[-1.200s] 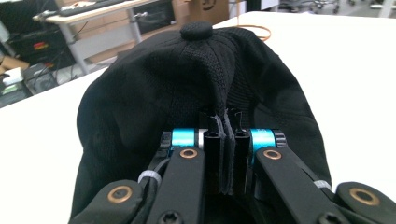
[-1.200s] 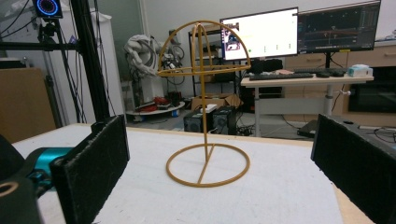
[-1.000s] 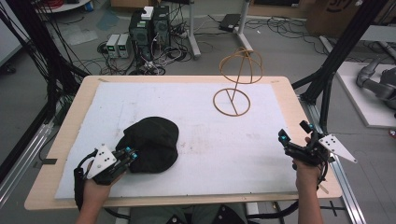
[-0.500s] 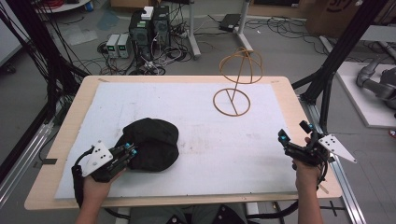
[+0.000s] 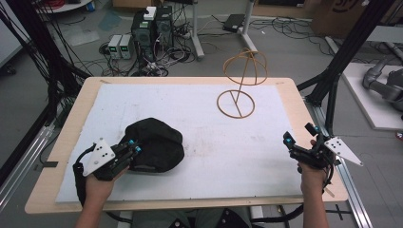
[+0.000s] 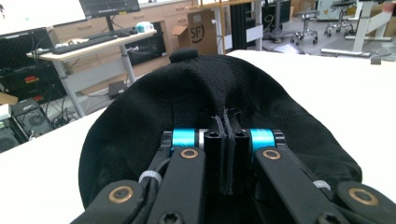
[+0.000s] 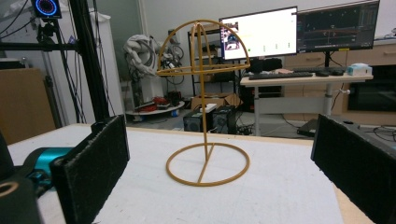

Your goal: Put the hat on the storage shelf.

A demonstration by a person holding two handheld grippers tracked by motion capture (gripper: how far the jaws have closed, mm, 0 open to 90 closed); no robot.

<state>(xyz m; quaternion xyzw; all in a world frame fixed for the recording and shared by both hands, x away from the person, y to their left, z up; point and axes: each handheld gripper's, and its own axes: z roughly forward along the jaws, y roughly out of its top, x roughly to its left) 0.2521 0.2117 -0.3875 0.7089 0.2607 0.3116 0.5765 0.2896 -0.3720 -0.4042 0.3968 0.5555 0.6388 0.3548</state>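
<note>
My left gripper (image 5: 134, 151) is pinched tight on the cap's (image 5: 154, 142) edge, cap resting well short of the stand (image 5: 241, 85). Right gripper (image 5: 298, 142) waits wide open, holding nothing. Grab done; lifting it onto the stand is left, I'd say.

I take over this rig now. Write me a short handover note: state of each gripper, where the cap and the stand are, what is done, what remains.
Left gripper: shut on the black cap's near edge; fabric pinched between the jaws in the left gripper view.
Right gripper: open, holding nothing, at the table's right edge, facing the wire hat stand.
Cap: lying on the white mat, front left.
Stand: upright at the back right, bare.
Done: cap gripped.
Left: probably lift the cap and set it on the stand's dome.
</note>
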